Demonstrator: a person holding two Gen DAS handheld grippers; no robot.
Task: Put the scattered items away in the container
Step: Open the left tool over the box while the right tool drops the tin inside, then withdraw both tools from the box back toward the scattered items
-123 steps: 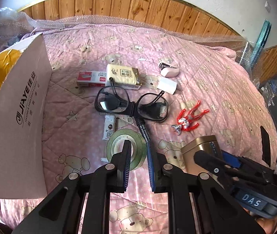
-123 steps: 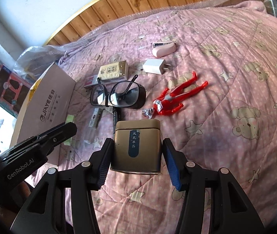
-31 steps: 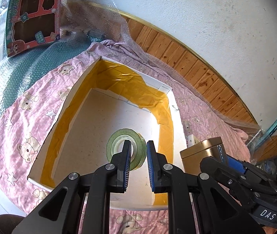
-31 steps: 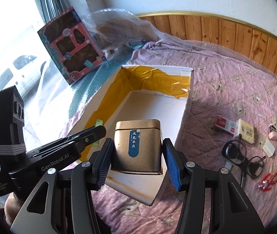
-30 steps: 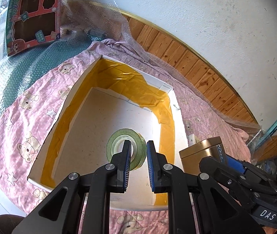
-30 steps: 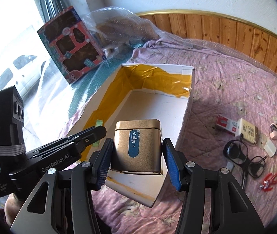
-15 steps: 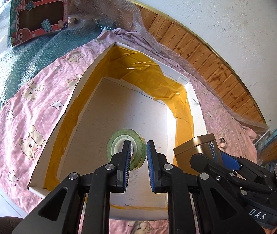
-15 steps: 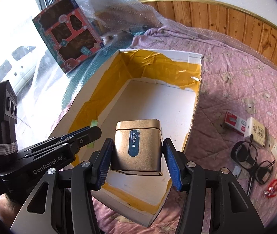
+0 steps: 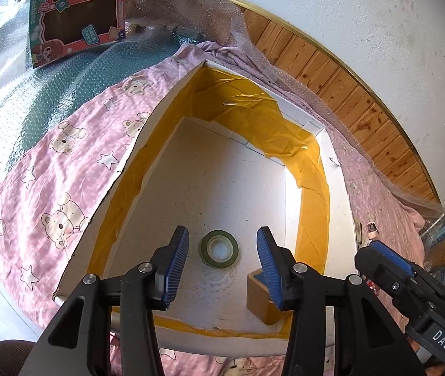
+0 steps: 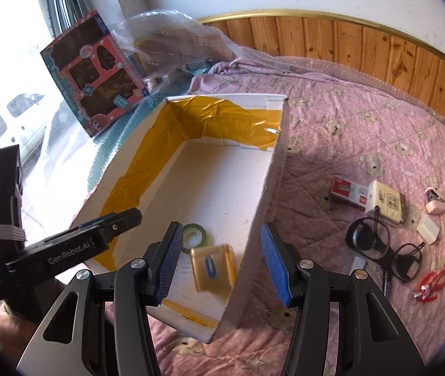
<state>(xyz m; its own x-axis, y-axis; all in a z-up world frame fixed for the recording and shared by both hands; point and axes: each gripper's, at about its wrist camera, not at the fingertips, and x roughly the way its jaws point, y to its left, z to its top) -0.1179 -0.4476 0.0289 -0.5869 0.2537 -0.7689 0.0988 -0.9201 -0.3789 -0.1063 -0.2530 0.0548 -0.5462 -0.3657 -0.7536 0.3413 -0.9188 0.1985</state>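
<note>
Hovering over the cardboard box [image 10: 269,169], both hand-held grippers are wide open and hold nothing: the left hand-held gripper [image 9: 219,258] hangs above the green tape roll [image 9: 219,248], and the right hand-held gripper [image 10: 220,258] hangs above the gold tin [image 10: 212,266]. Both things lie flat on the box floor, just beside each other, near the close end. The things left to tidy lie on the pink bed [image 10: 363,131], off to the right of the box, past its tall side wall. The black glasses [image 10: 382,247] are the closest, with their long side running away to the right; the red toy figure [image 10: 434,283] lies a bit farther out. The right one looks nearer to them, so it likely goes next. It must lift over the wall edge first. The bed around the glasses has open room, though the white plug [image 10: 427,228] and cream pack [image 10: 385,202] sit close by
</note>
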